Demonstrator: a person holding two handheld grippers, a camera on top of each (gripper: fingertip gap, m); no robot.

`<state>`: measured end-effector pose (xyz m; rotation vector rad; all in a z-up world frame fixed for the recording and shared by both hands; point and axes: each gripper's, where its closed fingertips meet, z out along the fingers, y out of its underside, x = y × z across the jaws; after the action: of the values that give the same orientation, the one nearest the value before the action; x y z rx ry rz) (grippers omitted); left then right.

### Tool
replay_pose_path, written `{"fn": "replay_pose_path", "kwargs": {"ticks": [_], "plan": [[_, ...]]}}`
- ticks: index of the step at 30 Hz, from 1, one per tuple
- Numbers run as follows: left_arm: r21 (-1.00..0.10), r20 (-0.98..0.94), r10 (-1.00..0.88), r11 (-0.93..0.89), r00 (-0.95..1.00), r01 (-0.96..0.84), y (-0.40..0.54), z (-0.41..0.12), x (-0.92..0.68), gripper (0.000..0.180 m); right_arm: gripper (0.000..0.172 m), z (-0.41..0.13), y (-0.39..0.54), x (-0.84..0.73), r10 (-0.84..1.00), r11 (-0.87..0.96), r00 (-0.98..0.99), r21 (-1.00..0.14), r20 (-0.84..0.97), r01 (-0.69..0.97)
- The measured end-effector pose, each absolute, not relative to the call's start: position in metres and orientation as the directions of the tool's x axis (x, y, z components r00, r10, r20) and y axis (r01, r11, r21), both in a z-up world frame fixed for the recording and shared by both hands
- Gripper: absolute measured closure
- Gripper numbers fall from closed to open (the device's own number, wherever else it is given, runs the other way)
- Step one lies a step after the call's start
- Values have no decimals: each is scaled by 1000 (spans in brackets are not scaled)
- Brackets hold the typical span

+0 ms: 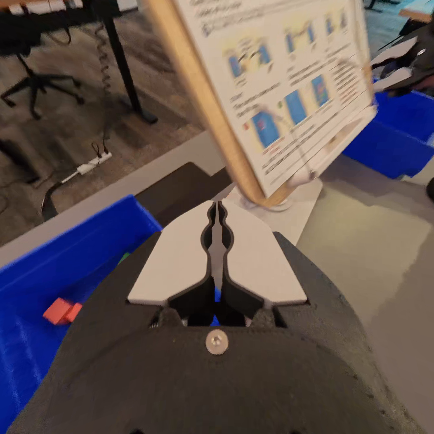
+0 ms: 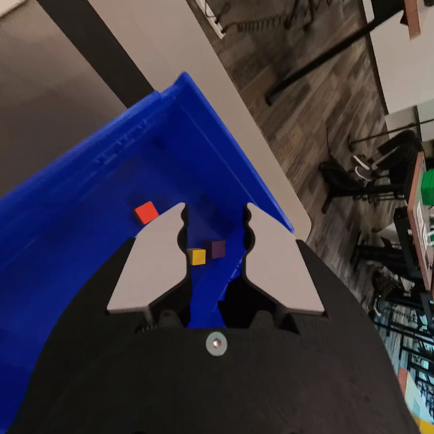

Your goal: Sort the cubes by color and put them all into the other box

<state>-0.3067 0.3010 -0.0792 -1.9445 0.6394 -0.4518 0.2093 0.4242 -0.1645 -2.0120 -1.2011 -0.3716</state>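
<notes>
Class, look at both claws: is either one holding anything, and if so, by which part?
Neither holds anything. The left claw is shut with no cube between its fingers; the right claw is open above the blue box, clear of the cubes.

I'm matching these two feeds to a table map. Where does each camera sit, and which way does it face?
Left wrist view: on the left gripper, jaws shut, above a blue box holding red cubes, facing a sheet stand; the right gripper shows far right.
Right wrist view: on the right gripper, jaws open, looking into a blue box with red, yellow and purple cubes.
Shared: the grey table, the floor.
</notes>
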Motion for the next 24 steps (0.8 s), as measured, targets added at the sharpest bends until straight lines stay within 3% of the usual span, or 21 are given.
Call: {"fn": "replay_pose_path", "kwargs": {"ticks": [6,11,17,24], "plan": [[-784,-27,-485,-532,874,-320,317,-146,-373,174,135,-132,423,187,576,-176,538,-549,616,817],[-692,-66,-421,-634,904,-346,334,-197,-397,158,140,-121,420,171,546,-128,508,-533,666,836],[-499,-41,-562,-704,826,-505,306,-245,-400,155,142,-124,416,155,566,-98,475,-517,674,850],[-497,28,-674,-650,738,-575,282,-251,-397,141,142,-130,414,146,589,-82,455,-510,668,856]]}}
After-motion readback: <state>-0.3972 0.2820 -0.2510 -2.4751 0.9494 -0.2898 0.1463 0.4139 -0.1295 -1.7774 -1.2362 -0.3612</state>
